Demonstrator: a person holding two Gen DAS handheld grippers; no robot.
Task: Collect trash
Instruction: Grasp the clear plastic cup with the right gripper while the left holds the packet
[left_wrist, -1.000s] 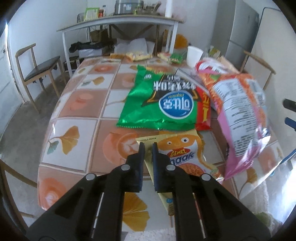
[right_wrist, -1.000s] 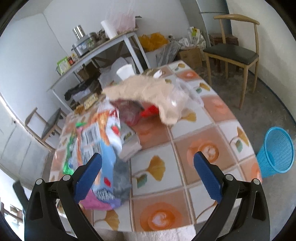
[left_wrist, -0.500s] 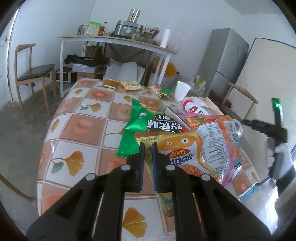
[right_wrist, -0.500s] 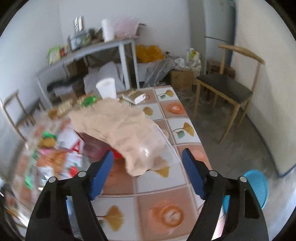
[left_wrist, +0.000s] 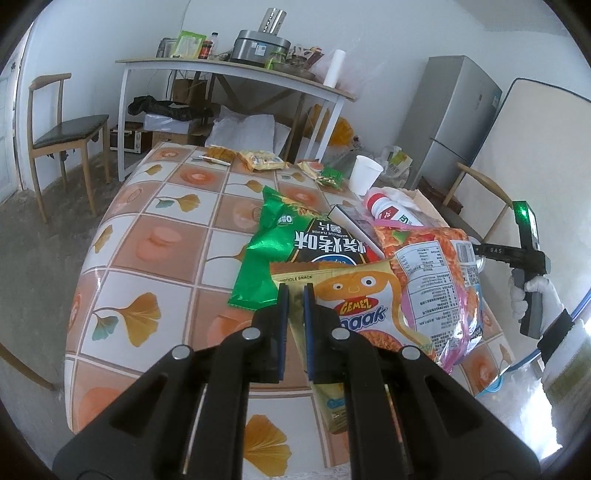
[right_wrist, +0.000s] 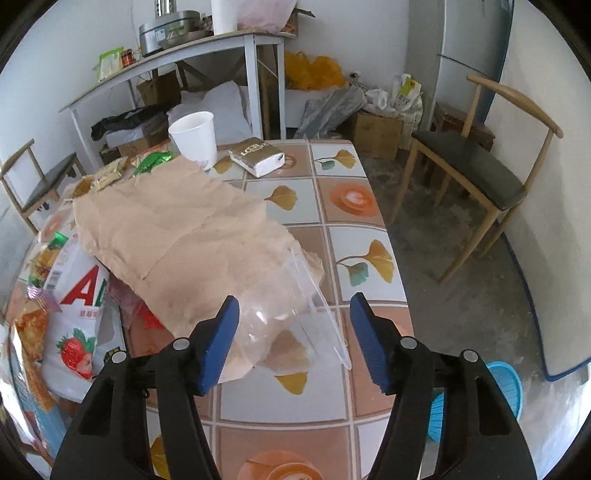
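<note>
Left wrist view: left hand-held gripper (left_wrist: 293, 295) is clamped tight on the top edge of the yellow noodle snack packet (left_wrist: 360, 314), lower centre of frame, packet lifted off the desk (left_wrist: 147, 236). So 1 piece is in hand, none visibly binned yet.

Right wrist view: right hand-held gripper (right_wrist: 293, 332) has just been closing but is only partly closed; the clear plastic bag (right_wrist: 295, 306) and the edge of the brown paper bag (right_wrist: 177, 236) sit between the pads, and I see no pad pressing on them. Not gripped yet, by my read.

Left on the desk: green chip bag (left_wrist: 291, 243), orange-pink snack bag (left_wrist: 439, 280), white paper cup (right_wrist: 194, 136), tissue pack (right_wrist: 256, 155), small wrappers (left_wrist: 258, 160) at upper centre. Blue basket (right_wrist: 495, 391) on the floor, lower right, looks like the bin.

Judgement: early stage, most of the clearing is still to do.
</note>
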